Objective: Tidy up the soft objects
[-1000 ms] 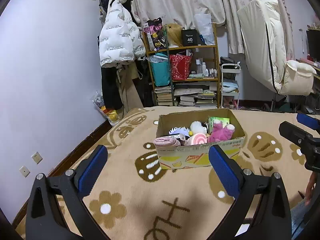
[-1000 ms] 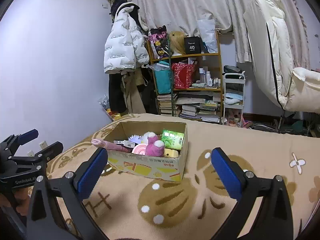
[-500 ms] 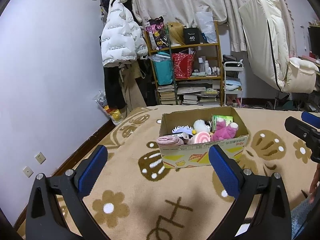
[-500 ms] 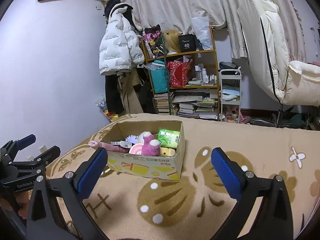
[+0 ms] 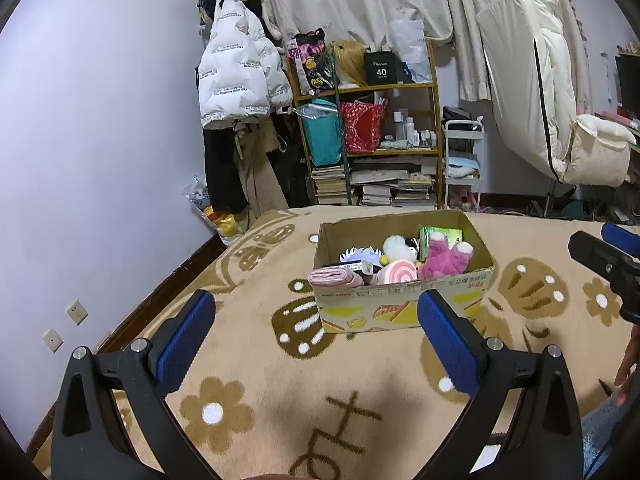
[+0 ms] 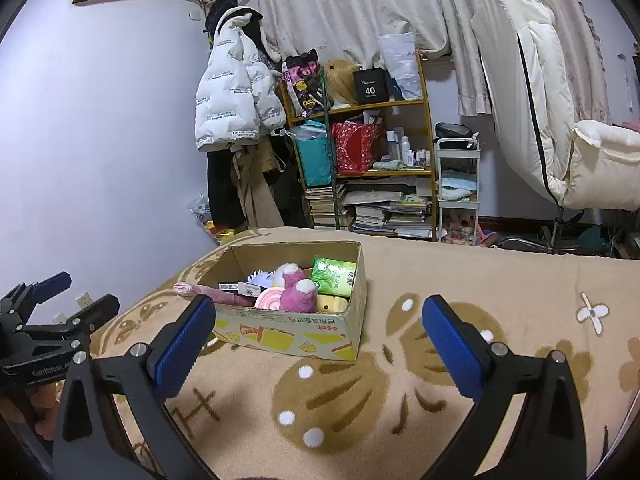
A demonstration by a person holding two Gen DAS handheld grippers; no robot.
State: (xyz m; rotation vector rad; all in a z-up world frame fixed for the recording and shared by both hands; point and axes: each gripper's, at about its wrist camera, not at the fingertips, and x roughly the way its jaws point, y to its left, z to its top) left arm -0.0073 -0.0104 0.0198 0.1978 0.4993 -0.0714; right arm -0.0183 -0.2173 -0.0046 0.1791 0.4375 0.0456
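Both claws, the left gripper [image 5: 316, 334] and right gripper [image 6: 316, 338], gape wide and empty short of the cardboard box [image 5: 404, 304] of soft toys on the blanket [image 5: 256, 364]. Behind the box, a black package [image 5: 380, 69] on the shelf reads "40".

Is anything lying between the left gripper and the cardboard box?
No. In the left wrist view only bare patterned blanket lies between the left gripper and the cardboard box.

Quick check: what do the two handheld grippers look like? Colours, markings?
Both match: the left gripper and right gripper have black angular frames with silver screws and ribbed blue fingertip pads. White lettering, partly cut off, marks the left gripper's body in the right wrist view.
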